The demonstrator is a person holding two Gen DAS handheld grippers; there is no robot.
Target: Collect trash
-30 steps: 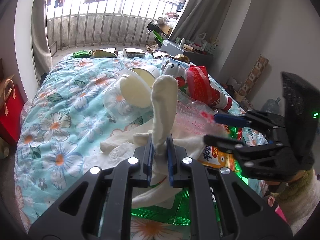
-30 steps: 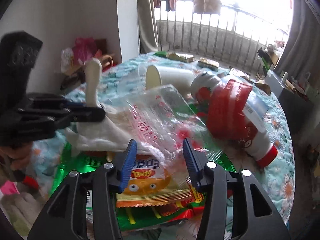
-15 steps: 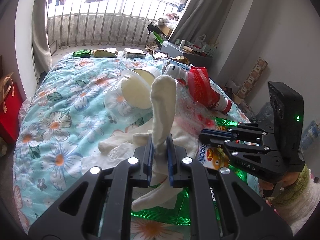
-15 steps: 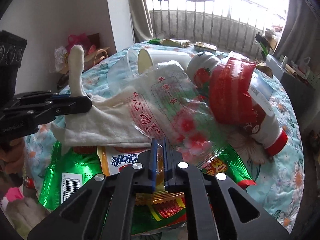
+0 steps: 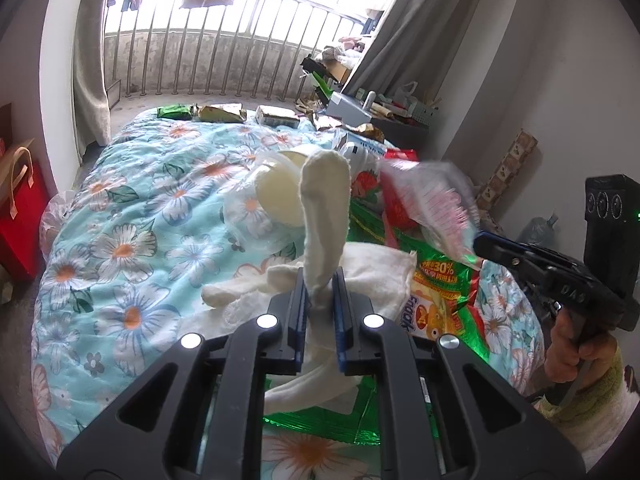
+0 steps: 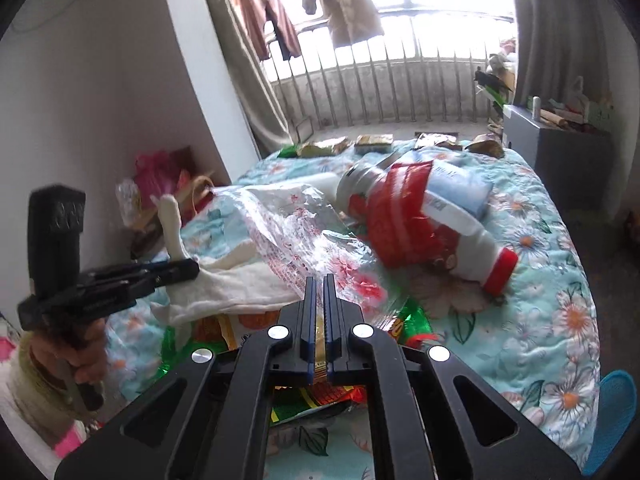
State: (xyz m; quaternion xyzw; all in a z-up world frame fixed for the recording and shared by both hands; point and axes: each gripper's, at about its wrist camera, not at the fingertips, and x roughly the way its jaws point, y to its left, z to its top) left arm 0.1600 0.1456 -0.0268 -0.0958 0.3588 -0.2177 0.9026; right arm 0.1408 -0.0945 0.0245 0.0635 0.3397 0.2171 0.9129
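A white cloth (image 5: 324, 200) lies on the flowered bed (image 5: 120, 216), and one strip of it stands upright between the fingers of my left gripper (image 5: 319, 280), which is shut on it. In the right wrist view the same cloth (image 6: 224, 284) hangs from the left gripper (image 6: 192, 270). My right gripper (image 6: 319, 280) is shut on a clear plastic bag with red print (image 6: 296, 232). That bag (image 5: 436, 200) is lifted off the pile by the right gripper (image 5: 480, 240). Green and orange snack wrappers (image 5: 436, 276) lie under both.
A white bottle with a red cap (image 6: 480, 252) and a red wrapper (image 6: 400, 216) lie right of the pile. A clear cup with a cream lid (image 5: 276, 200) sits behind the cloth. Several wrappers (image 5: 224, 112) line the bed's far edge. A grey cabinet (image 6: 556, 152) stands far right.
The right gripper closed on the clear plastic bag, then lifted it up and away from the pile while rolling. The left gripper kept still with the cloth.
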